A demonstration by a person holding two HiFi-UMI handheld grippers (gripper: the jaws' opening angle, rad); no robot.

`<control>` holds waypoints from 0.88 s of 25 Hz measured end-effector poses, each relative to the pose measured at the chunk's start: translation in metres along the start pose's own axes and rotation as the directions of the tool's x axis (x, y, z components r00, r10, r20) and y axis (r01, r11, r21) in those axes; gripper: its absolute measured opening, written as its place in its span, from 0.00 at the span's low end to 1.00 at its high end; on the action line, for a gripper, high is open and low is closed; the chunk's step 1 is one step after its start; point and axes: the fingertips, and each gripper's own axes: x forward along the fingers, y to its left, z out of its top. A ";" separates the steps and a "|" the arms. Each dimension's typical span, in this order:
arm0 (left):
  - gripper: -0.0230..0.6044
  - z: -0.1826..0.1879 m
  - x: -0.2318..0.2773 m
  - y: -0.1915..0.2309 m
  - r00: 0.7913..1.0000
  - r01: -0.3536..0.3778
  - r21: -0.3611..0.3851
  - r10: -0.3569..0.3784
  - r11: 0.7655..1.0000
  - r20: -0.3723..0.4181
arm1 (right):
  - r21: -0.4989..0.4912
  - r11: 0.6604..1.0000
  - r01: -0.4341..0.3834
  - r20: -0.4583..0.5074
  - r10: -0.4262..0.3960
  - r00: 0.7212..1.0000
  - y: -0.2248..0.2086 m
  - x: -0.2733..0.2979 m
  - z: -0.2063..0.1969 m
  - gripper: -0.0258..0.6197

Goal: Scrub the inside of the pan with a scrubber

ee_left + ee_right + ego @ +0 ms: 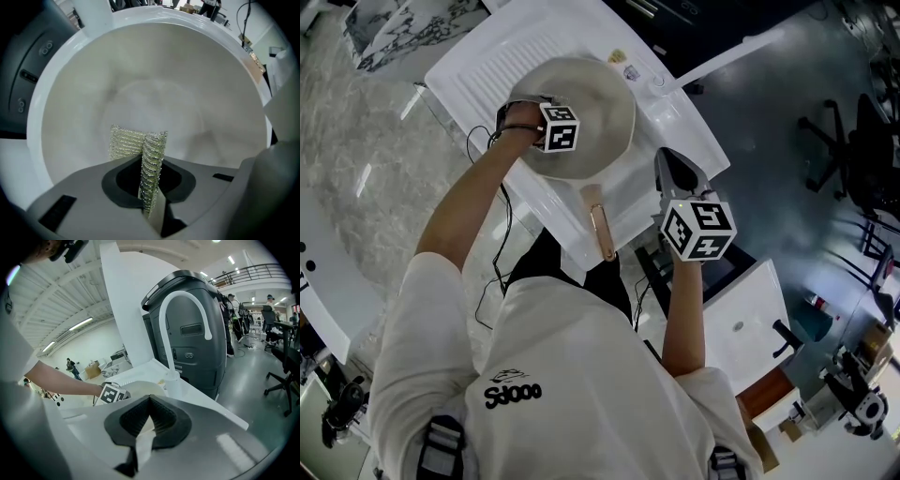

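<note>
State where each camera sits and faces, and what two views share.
Head view: on the head, facing steeply down at pan and sink; arms, left tool, right tool show.
Left gripper view: on left tool, facing into pan; jaws shut on scrubber.
Right gripper view: on right tool, facing faucet across sink; left arm shows.
Shared: all three show the pan.

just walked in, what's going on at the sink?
A person works at the white sink with a handheld tool in each hand. The left tool is clamped on a silvery metal-mesh scrubber and reaches inside the round cream pan. Whether the mesh touches the surface is unclear. The right tool is shut on nothing, held off to the side, clear of the pan.
</note>
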 end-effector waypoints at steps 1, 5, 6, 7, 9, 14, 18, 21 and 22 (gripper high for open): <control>0.13 0.003 0.000 0.007 0.999 -0.027 -0.025 0.027 0.999 0.017 | 0.002 1.000 0.002 -0.001 -0.002 1.000 -0.001 0.000 -0.001 0.05; 0.13 0.020 0.000 0.026 0.991 -0.108 -0.074 0.113 0.991 0.071 | 0.010 1.000 0.011 -0.002 -0.011 1.000 -0.004 -0.001 -0.003 0.05; 0.13 0.025 -0.001 0.026 0.989 -0.111 -0.071 0.117 0.991 0.086 | 0.011 1.000 0.011 -0.002 -0.011 1.000 -0.005 -0.001 -0.003 0.05; 0.13 0.032 -0.003 0.024 0.988 -0.104 -0.064 0.111 0.992 0.111 | 0.012 1.000 0.010 -0.003 -0.010 1.000 -0.005 -0.001 -0.004 0.05; 0.13 0.049 -0.008 0.016 0.981 -0.069 -0.055 0.078 0.996 0.176 | 0.013 1.000 0.008 -0.002 -0.008 1.000 -0.004 0.000 -0.004 0.05; 0.13 0.097 -0.023 -0.026 0.947 0.103 -0.064 -0.078 0.993 0.310 | 0.014 1.000 0.007 0.006 -0.007 1.000 -0.002 0.000 0.000 0.05; 0.13 0.128 -0.032 -0.047 0.881 0.276 -0.147 -0.189 0.950 0.433 | 0.009 1.000 0.012 0.015 -0.012 1.000 -0.002 -0.004 0.004 0.05; 0.13 0.144 -0.042 -0.046 0.776 0.442 -0.234 -0.238 0.866 0.584 | 0.003 1.000 0.020 0.024 -0.020 1.000 -0.003 -0.011 0.007 0.05; 0.13 0.148 -0.047 -0.048 0.738 0.492 -0.246 -0.250 0.835 0.627 | 0.003 1.000 0.021 0.027 -0.021 0.999 -0.003 -0.013 0.007 0.05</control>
